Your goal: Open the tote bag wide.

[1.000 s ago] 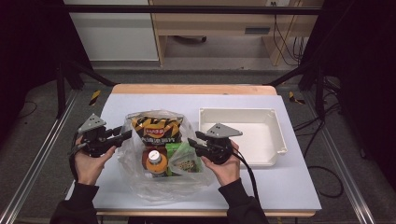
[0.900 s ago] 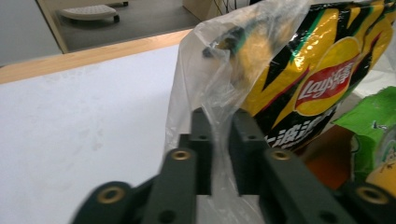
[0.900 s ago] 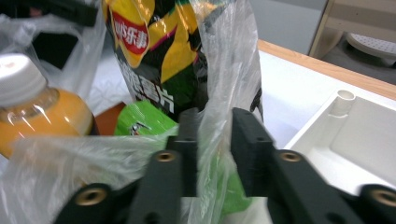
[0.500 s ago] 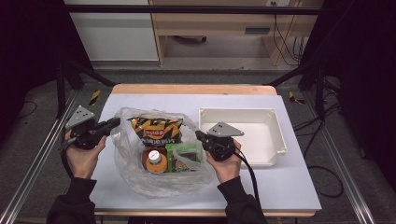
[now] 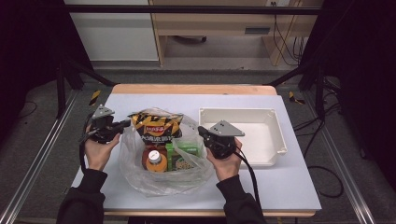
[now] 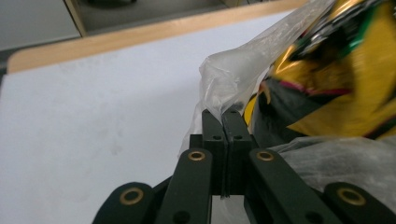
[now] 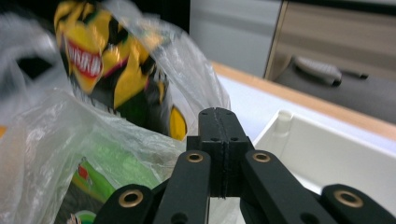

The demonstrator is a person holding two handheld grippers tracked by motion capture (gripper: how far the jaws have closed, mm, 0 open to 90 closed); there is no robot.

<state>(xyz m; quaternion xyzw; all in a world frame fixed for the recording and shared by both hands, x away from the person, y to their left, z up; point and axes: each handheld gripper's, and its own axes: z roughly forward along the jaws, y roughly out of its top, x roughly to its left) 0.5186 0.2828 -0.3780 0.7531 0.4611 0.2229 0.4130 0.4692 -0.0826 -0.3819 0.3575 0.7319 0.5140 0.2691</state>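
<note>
A clear plastic bag lies in the middle of the white table. It holds a yellow-and-black chip bag, an orange-capped bottle and a green box. My left gripper is at the bag's left rim. In the left gripper view it is shut, with a fold of the bag's film pinched at its tips, beside the chip bag. My right gripper is at the bag's right rim; its jaws are shut, with the film pressed against them.
An empty white tray stands right of the bag, just beyond the right hand, and its wall runs close by the right gripper. The table's wooden far edge lies behind. Black frame rails run along both sides.
The left gripper swung out to the left, stretching the bag, then came back right to its rim. The right gripper has stayed at the bag's right rim.
</note>
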